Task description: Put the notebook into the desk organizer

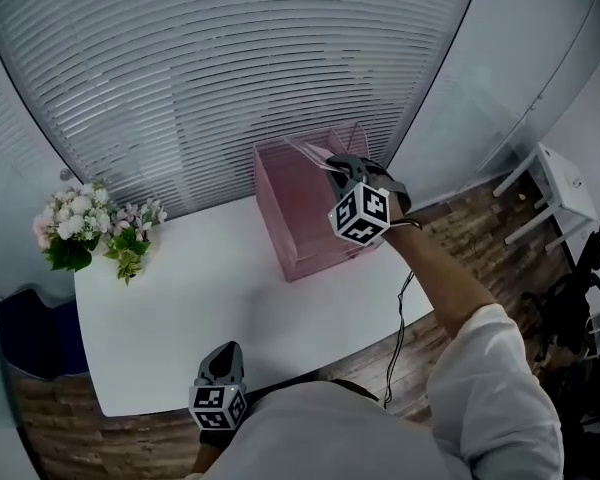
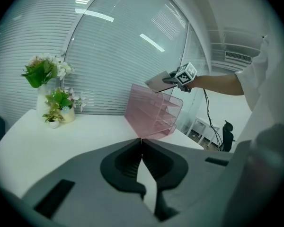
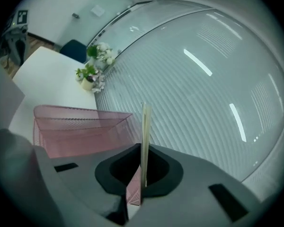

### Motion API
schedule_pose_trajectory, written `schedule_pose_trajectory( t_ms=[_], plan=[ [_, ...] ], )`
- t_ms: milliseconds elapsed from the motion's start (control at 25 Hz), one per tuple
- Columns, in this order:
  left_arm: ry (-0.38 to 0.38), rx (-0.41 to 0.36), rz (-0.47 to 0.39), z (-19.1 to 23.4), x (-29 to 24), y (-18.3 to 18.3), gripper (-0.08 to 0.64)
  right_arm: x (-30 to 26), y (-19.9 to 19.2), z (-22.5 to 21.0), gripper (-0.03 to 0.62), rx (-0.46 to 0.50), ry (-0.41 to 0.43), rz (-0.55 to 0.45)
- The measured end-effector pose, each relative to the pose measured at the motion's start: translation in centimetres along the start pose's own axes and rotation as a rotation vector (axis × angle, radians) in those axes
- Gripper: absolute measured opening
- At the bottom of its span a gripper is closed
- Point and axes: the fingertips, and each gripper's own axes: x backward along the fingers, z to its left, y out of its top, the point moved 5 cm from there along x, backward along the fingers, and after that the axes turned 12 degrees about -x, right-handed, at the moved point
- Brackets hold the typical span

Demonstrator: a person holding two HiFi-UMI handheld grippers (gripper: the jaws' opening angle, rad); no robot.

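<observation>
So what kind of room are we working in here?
Probably an office: a white desk beside a wall of slatted blinds, with a pink mesh desk organizer on it.

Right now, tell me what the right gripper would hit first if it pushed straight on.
Probably the window blinds, led by the notebook clamped in the right gripper. The pink organizer sits just beside that line, though depth is unclear.
</observation>
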Motion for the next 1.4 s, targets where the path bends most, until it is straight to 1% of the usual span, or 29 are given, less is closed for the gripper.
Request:
schedule_pose_trajectory(
  t_ms=[160,280,400,480,680,800,1080,1200,1320,1400],
  plan=[
    [0.032,0.02,-0.005,1.1,0.2,-0.2,0.009,-2.1,0.3,1.8,0.018,0.199,0.032,0.031],
    [0.047,0.031,-0.006,1.7,0.3,-0.5,0.01,-3.0,0.2,3.0,0.018,0.328,0.056,0.052],
    [0.052,0.038,-0.006,1.9,0.2,-0.4,0.009,-3.5,-0.2,4.1,0.018,0.425,0.104,0.078],
    [0.051,0.041,-0.003,1.9,0.1,-0.5,0.009,-3.5,-0.6,4.8,0.018,0.467,0.142,0.09],
    [0.045,0.041,-0.003,1.8,-0.4,-0.6,0.01,-3.4,-1.3,5.7,0.02,0.507,0.219,0.11],
    [0.041,0.041,-0.001,1.6,-0.6,-0.6,0.009,-3.6,-2.1,6.4,0.032,0.522,0.264,0.123],
    [0.04,0.04,-0.001,1.6,-0.9,-0.4,0.009,-3.6,-3.3,7.9,0.059,0.503,0.384,0.164],
    [0.041,0.039,-0.001,1.7,-0.9,-0.4,0.009,-3.6,-3.5,8.2,0.09,0.492,0.432,0.177],
    [0.041,0.04,0.001,1.7,-0.9,-0.3,0.009,-3.6,-3.7,8.4,0.132,0.478,0.499,0.205],
    [0.042,0.041,0.002,1.7,-0.9,-0.3,0.009,-3.4,-3.8,8.6,0.172,0.472,0.55,0.229]
  ],
)
